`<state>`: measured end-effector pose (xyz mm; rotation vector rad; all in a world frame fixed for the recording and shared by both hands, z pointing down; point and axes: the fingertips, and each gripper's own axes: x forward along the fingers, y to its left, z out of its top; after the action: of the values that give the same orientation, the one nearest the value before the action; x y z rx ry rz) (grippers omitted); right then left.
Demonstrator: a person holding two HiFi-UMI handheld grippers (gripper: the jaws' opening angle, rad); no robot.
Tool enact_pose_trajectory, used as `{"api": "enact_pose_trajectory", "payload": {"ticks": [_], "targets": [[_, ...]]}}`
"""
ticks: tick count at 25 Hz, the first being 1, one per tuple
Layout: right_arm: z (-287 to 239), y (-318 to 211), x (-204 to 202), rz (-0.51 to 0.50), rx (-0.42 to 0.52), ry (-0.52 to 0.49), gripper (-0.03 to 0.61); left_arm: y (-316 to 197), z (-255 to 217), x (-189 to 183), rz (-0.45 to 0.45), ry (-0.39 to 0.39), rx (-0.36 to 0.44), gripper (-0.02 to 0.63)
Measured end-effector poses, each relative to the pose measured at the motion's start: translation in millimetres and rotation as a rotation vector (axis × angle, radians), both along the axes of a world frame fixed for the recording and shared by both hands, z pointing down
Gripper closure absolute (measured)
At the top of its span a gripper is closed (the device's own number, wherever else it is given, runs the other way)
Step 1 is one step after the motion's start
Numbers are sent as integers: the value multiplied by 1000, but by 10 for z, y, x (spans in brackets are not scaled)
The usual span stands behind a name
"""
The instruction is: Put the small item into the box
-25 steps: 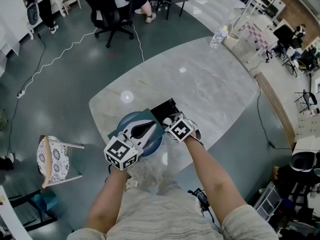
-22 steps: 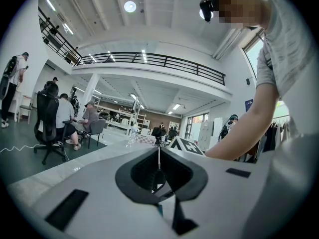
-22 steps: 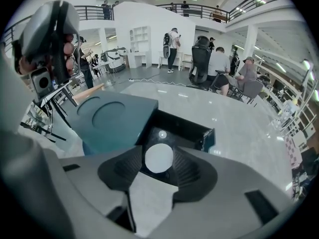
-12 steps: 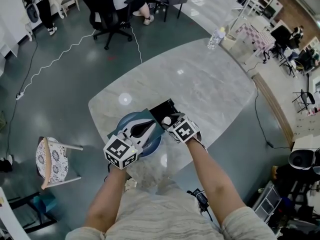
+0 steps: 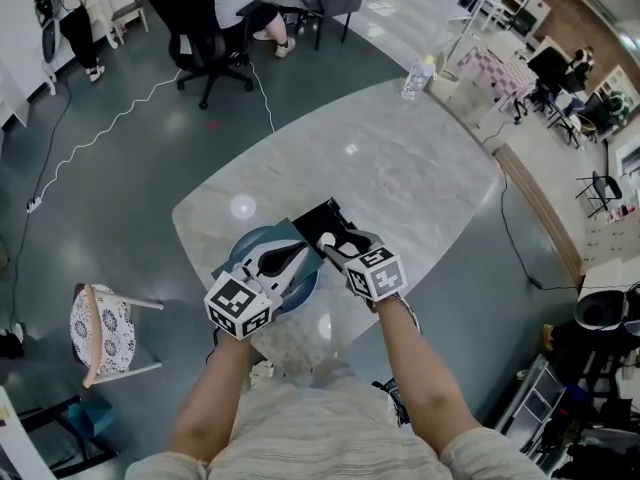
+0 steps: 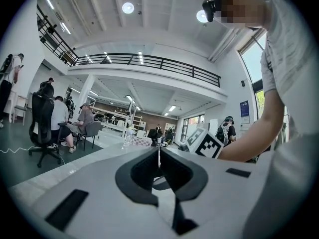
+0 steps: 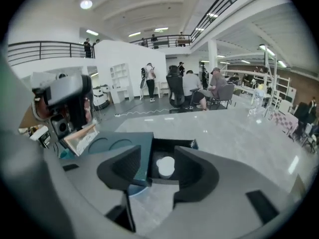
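Lying in the box (image 7: 175,144), the small item (image 7: 166,167) is judged light and rigid, best pinched across its round sides. The right gripper (image 7: 158,156), jaws just opened, is held spread and empty above it; the left gripper (image 6: 159,158) is pressed together.

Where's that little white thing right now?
In the right gripper view, the white item lies inside the black box, just right of the teal board, near the marble table's close edge.
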<state>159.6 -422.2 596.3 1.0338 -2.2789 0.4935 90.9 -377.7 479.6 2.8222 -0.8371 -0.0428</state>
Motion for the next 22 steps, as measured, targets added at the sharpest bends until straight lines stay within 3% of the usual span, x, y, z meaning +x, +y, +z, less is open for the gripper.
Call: {"api": "enact_pose_trajectory", "payload": {"ticks": [11, 22], "targets": [[-766, 314, -30, 70, 226, -262, 385, 132, -105, 57, 43, 11, 14, 592], [-1404, 562, -89, 60, 438, -345, 476, 233, -362, 91, 79, 34, 73, 592]]}}
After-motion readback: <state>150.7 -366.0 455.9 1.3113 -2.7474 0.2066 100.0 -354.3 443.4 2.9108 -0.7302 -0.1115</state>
